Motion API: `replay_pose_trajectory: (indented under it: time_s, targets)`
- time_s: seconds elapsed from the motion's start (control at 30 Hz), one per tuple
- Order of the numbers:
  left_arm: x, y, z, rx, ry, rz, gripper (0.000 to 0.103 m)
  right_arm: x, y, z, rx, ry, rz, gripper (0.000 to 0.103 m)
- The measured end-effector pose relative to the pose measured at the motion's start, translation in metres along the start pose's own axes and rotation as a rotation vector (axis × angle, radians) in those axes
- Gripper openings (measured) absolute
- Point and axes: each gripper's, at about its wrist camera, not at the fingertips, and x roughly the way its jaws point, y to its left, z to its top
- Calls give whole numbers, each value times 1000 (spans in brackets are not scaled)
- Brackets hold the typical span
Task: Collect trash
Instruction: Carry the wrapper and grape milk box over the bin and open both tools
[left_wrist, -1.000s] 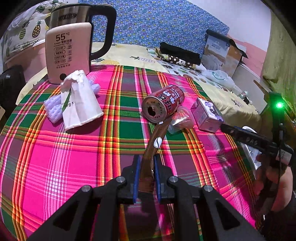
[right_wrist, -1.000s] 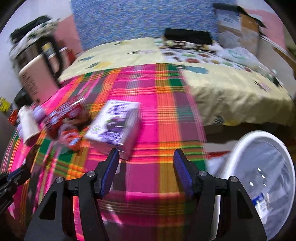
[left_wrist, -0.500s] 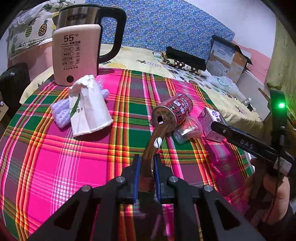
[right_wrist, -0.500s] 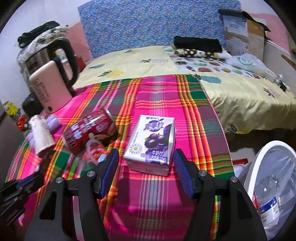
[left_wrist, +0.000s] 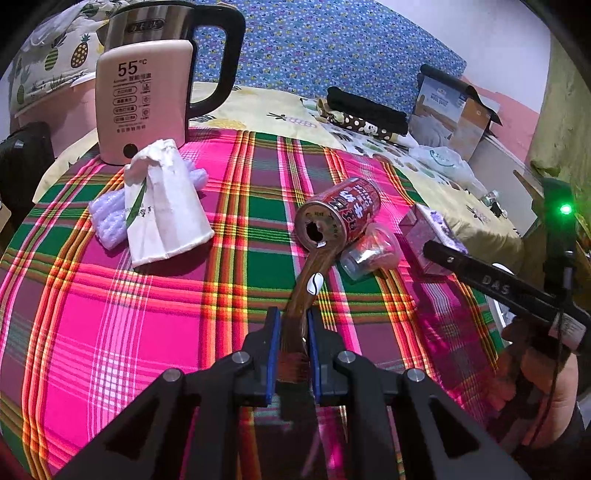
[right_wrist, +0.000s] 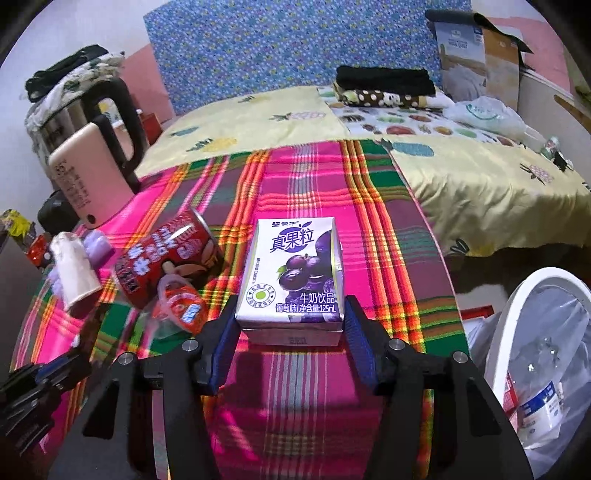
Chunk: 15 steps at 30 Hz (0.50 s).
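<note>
Right gripper (right_wrist: 290, 334) closing around purple milk carton (right_wrist: 293, 273), left gripper (left_wrist: 291, 349) clamped on brown sachet (left_wrist: 304, 291).
Carton lies flat on plaid worktop (right_wrist: 314, 192), between the jaws; contact unclear. Red can (right_wrist: 166, 258) left of carton; white bin (right_wrist: 532, 332) at right.

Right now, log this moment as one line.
left gripper: shut on brown sachet | right gripper: jaws closing around purple drink carton, pads not yet pressing | bin: right of table
</note>
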Motion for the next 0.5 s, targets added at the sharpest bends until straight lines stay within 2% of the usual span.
replay_pose_trajectory:
  time_s: [0.5]
  targets:
    - [-29,-43,-17,60,-13,-50,15,-70,-24,-37,12,-41,64,56]
